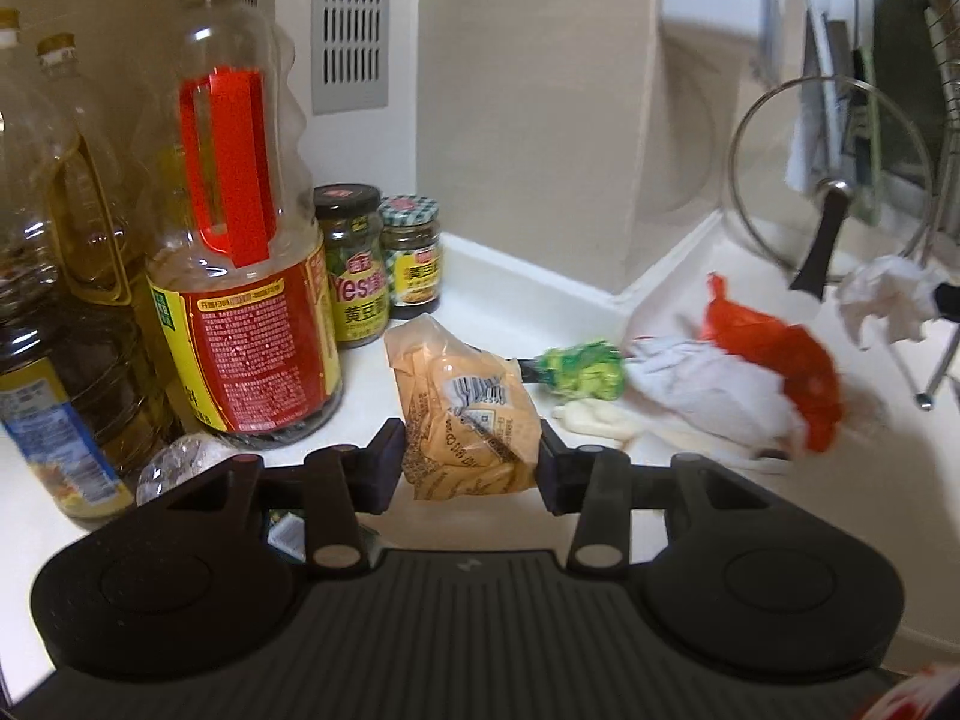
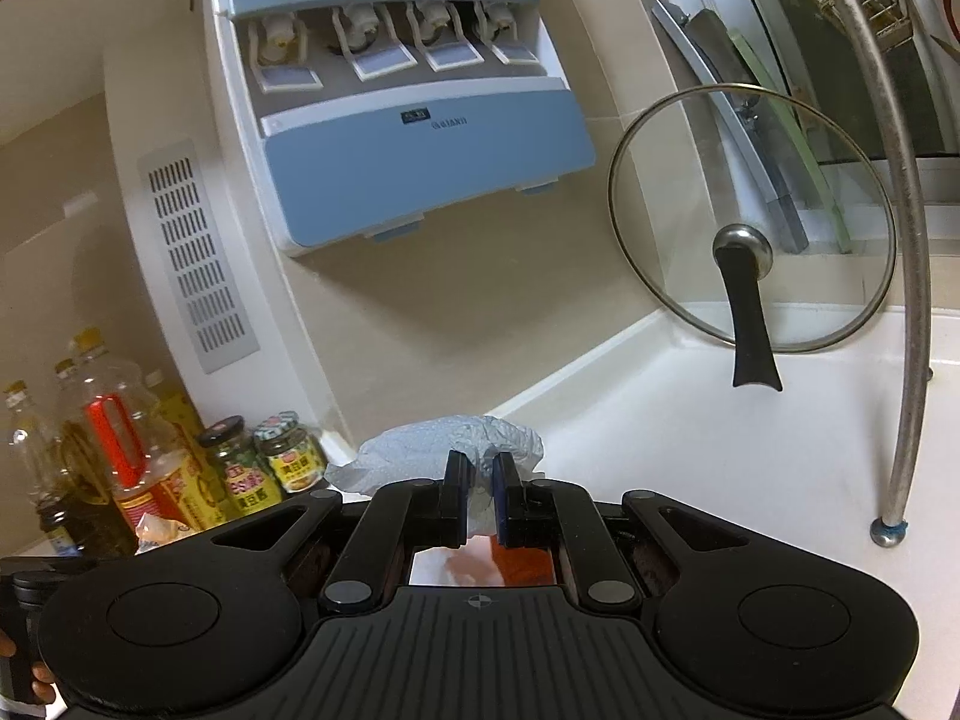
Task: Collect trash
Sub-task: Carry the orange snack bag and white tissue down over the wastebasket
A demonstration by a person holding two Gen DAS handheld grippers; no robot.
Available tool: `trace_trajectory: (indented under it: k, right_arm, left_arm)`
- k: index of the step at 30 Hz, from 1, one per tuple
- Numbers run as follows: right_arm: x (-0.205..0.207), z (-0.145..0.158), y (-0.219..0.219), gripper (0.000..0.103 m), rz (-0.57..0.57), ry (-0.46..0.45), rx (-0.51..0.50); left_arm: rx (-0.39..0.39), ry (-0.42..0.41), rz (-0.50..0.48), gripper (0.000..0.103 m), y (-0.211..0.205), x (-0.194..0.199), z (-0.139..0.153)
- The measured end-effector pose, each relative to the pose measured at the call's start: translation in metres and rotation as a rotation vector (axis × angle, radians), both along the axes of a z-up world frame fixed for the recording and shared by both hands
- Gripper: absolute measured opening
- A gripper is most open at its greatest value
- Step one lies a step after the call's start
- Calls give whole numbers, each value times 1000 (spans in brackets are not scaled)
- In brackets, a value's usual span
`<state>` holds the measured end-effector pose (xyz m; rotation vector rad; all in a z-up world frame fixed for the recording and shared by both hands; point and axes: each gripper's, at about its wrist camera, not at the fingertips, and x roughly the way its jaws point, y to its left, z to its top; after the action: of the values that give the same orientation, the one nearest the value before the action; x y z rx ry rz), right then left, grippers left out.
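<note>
- The left hand-held gripper (image 1: 471,459) has its jaws pressed on the 2 sides of a crumpled tan wrapper (image 1: 465,414). The wrapper is just in front of the big oil bottle (image 1: 240,276), low over the white worktop (image 1: 540,300); I cannot tell if it touches the worktop.
- The right hand-held gripper (image 2: 479,501) is almost fully closed and pinches a crumpled white paper towel (image 2: 432,450). It holds it over the worktop, to the right of the oil bottle and the jars.
- More trash lies on the worktop to the right of the oil bottle: a green piece (image 1: 585,369), a white bag (image 1: 702,390) with a red bag (image 1: 792,360) on it, and a pale strip (image 1: 600,420).
- Risk: the wrapper is thin and slippery, so I judge it can slide out of the pads when it is lifted.
- Risk: the oil bottle and the 2 jars (image 1: 381,264) stand near the left hand-held gripper; a wide swing can knock them over.
- Risk: the glass lid (image 2: 750,222) leans against the wall behind the trash, well to the right of the oil bottle; a push from the right hand-held gripper can make it slide down.
- Risk: the paper towel is held only by a small fold and can tear or drop.
- Writing: 1 jar shows "Yes" and "黄豆"; the wrapper shows a barcode, its small print is not readable.
- Writing: the blue dispenser (image 2: 420,156) on the wall above shows "GIANXI", as far as I can read it.
</note>
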<state>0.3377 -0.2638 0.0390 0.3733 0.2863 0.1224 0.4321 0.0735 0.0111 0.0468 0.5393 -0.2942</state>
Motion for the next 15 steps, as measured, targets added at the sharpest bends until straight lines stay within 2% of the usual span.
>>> trace_trajectory:
  k: [15]
  right_arm:
    - [-81, 11, 1, 9, 110, -15, 29]
  left_arm:
    - [-55, 24, -8, 41, -12, -111, 22]
